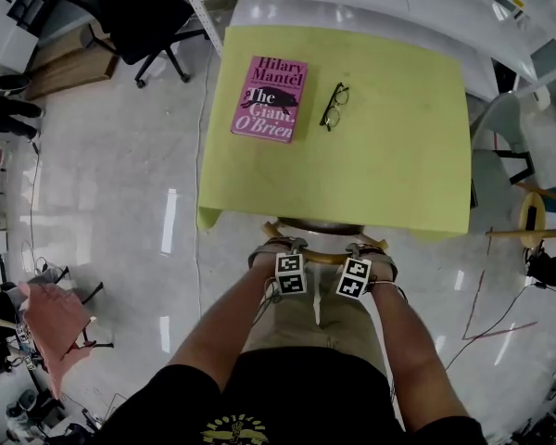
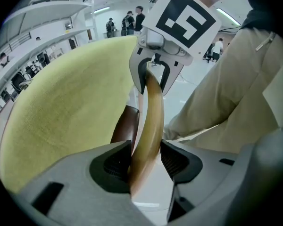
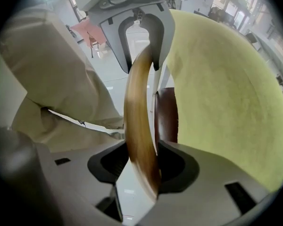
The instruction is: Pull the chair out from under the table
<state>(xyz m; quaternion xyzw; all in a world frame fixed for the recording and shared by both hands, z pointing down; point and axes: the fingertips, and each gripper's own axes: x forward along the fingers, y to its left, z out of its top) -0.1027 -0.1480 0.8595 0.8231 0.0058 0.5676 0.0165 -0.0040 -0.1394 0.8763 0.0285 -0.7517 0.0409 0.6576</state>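
Observation:
A yellow-green table [image 1: 371, 156] stands in front of me. The chair sits tucked under its near edge, and only the curved wooden back rail [image 1: 325, 259] and a strip of the dark seat [image 1: 320, 226] show. My left gripper [image 1: 276, 250] and right gripper [image 1: 374, 254] hold that rail side by side. In the left gripper view the rail [image 2: 153, 107] runs between the pads of the left gripper [image 2: 146, 161], which press on it. The right gripper view shows the same rail [image 3: 137, 93] squeezed by the right gripper [image 3: 142, 161]. The brown seat [image 3: 166, 117] lies just under the table edge.
A pink book [image 1: 270, 98] and a pair of glasses [image 1: 334, 106] lie on the table. A black office chair [image 1: 139, 17] stands at the far left, a wooden stool [image 1: 537, 216] at the right. Cables [image 1: 486, 323] trail on the floor. My legs are right behind the chair.

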